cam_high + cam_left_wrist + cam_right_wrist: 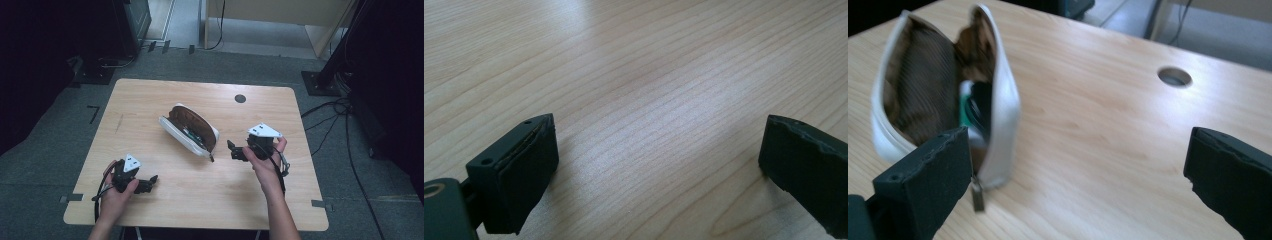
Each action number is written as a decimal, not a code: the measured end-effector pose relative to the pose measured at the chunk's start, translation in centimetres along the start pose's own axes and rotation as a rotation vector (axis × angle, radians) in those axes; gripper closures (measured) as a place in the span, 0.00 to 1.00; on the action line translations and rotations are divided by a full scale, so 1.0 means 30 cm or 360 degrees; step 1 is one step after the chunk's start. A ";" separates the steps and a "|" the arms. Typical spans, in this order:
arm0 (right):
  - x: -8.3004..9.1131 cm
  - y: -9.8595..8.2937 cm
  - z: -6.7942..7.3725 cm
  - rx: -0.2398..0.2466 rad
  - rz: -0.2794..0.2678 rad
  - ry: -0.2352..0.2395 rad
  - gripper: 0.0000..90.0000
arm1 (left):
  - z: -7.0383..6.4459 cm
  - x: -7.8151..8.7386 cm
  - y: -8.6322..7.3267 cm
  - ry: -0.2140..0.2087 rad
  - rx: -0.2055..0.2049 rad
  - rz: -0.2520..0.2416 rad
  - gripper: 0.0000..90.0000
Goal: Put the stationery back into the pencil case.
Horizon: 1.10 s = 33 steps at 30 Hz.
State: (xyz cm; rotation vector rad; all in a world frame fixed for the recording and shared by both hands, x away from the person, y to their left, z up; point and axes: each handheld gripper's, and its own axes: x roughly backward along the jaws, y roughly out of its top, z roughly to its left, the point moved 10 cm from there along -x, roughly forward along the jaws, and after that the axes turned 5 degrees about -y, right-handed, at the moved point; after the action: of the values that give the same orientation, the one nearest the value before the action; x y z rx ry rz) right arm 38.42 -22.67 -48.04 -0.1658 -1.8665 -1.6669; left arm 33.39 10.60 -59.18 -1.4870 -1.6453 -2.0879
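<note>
High view: white pouch (189,131) positioned near centre of wooden table (150,95), unzipped, brown lining exposed, dark and green contents seen inside. Right gripper (232,150) held just right of pouch, jaws spread wide, nothing gripped. Left gripper (151,182) held low at front-left of table, well apart from pouch, jaws spread, nothing gripped. Right gripper view: zipper pull (978,194) seen hanging at pouch's near end, beside left-hand jaw. Cable hole (240,98) located at table's far side.
</note>
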 end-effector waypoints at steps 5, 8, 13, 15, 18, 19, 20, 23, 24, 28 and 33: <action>0.018 -0.089 -0.060 -0.0037 0.0054 -0.0040 0.00 | 0.001 0.001 -0.001 0.0000 -0.0005 0.0005 0.03; 0.028 -0.141 -0.093 -0.0066 0.0083 -0.0072 0.00 | 0.001 0.001 -0.001 0.0000 -0.0005 0.0006 0.03; 0.043 -0.221 -0.144 -0.0098 0.0130 -0.0129 0.00 | 0.001 0.001 -0.001 0.0000 -0.0005 0.0005 0.03; 0.049 -0.252 -0.165 -0.0101 0.0149 -0.0156 0.00 | 0.001 0.001 -0.001 0.0000 -0.0005 0.0005 0.03; 0.064 -0.294 -0.192 -0.0135 0.0175 -0.0185 0.00 | 0.001 0.001 -0.001 0.0000 -0.0005 0.0005 0.03; 0.070 -0.306 -0.202 -0.0144 0.0179 -0.0195 0.00 | 0.001 0.001 -0.001 0.0000 -0.0005 0.0005 0.03; 0.076 -0.318 -0.211 -0.0151 0.0184 -0.0205 0.00 | 0.001 0.001 -0.001 0.0000 -0.0005 0.0005 0.03; 0.092 -0.355 -0.237 -0.0177 0.0204 -0.0234 0.00 | 0.001 0.001 -0.001 0.0000 -0.0005 0.0005 0.03; 0.097 -0.371 -0.247 -0.0178 0.0217 -0.0250 0.00 | 0.001 0.001 -0.001 0.0000 -0.0005 0.0005 0.03; 0.115 -0.414 -0.274 -0.0182 0.0258 -0.0289 0.00 | 0.001 0.001 -0.001 0.0000 -0.0005 0.0005 0.03; 0.145 -0.453 -0.310 -0.0202 0.0284 -0.0336 0.00 | 0.001 0.001 -0.001 0.0001 -0.0005 0.0005 0.03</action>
State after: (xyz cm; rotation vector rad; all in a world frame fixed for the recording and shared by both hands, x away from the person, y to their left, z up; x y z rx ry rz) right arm 31.75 -35.33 -57.31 -0.5646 -1.8344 -1.6969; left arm 33.38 10.63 -59.19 -1.4891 -1.6393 -2.0901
